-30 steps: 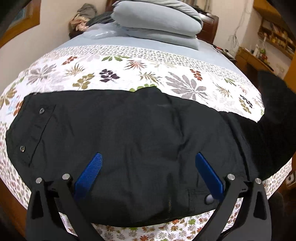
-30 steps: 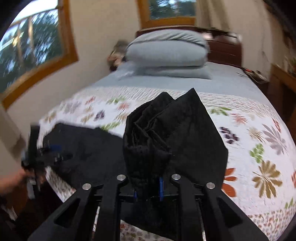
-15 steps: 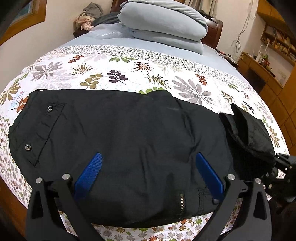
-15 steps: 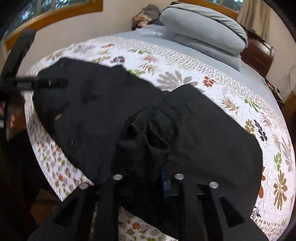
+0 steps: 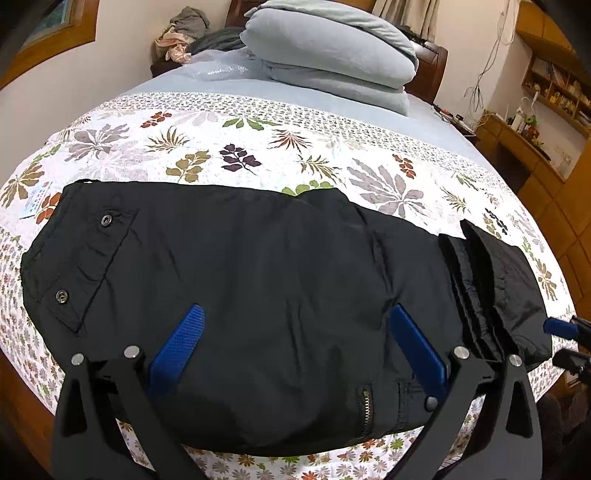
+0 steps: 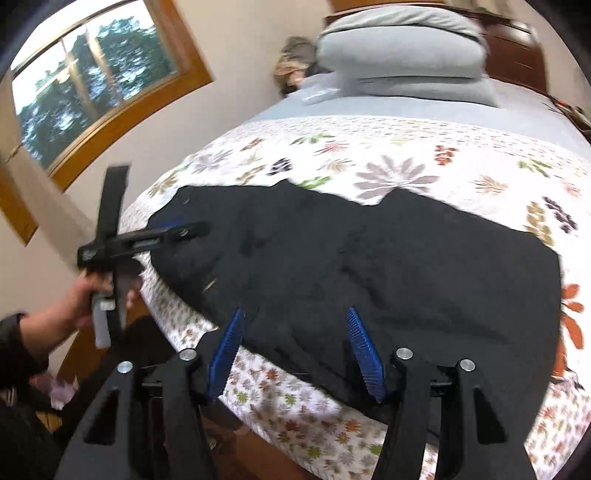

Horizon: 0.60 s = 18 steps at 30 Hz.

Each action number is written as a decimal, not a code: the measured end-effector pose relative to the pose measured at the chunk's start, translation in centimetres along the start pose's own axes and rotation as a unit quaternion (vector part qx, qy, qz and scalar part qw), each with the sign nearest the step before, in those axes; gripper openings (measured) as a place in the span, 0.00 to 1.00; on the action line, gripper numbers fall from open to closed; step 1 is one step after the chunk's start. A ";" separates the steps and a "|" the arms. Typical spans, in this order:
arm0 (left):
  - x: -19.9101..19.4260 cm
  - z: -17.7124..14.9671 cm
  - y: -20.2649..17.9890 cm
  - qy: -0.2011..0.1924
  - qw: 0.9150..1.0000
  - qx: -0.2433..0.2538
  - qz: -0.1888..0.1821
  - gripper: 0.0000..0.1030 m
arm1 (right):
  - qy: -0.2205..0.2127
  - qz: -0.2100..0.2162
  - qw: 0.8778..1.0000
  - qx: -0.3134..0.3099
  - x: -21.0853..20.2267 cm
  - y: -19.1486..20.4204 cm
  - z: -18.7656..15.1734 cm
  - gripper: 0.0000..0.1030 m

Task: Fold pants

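Black pants (image 5: 258,295) lie folded across the floral quilt, waistband and snap pocket at the left, the leg ends doubled back in a stack at the right (image 5: 491,288). My left gripper (image 5: 295,321) is open and empty, hovering over the near edge of the pants. My right gripper (image 6: 295,325) is open and empty at the near edge of the pants (image 6: 369,266). The right gripper shows at the right edge of the left wrist view (image 5: 565,332). The left gripper, held by a hand, shows in the right wrist view (image 6: 147,236).
The floral quilt (image 5: 295,147) covers the bed's near half. Grey pillows (image 5: 332,48) and a heap of clothes (image 5: 184,33) lie at the headboard. A window (image 6: 85,85) is on the left wall. Wooden shelves (image 5: 546,92) stand at the right.
My right gripper carried the leg ends over, laid them on the pants and opened, letting go. The left gripper stayed open over the pants.
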<state>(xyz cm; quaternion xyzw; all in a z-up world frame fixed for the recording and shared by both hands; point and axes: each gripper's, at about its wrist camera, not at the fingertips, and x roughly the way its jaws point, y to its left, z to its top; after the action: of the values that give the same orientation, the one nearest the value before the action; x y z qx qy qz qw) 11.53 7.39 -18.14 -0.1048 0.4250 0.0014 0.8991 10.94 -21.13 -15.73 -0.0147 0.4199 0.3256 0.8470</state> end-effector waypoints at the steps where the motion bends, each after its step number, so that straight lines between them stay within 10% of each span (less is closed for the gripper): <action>1: 0.0 0.0 0.0 0.000 1.000 0.000 -0.001 0.98 | 0.005 -0.015 1.000 -0.018 0.3 0.3 -0.1 0.58; 8: -0.1 -0.2 -0.2 0.001 1.000 0.003 -0.005 0.98 | 0.048 -0.050 0.996 -0.052 4.3 1.1 -0.8 0.50; 18: -0.3 0.0 0.6 -0.001 1.000 -0.002 0.002 0.98 | 0.036 0.004 0.999 -0.027 4.0 0.2 -0.3 0.10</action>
<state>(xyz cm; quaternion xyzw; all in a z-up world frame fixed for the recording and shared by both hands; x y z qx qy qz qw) 11.30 8.00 -18.06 -0.1060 0.4240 0.0045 0.8994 12.36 -18.93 -18.79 -0.0475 0.4412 0.3392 0.8295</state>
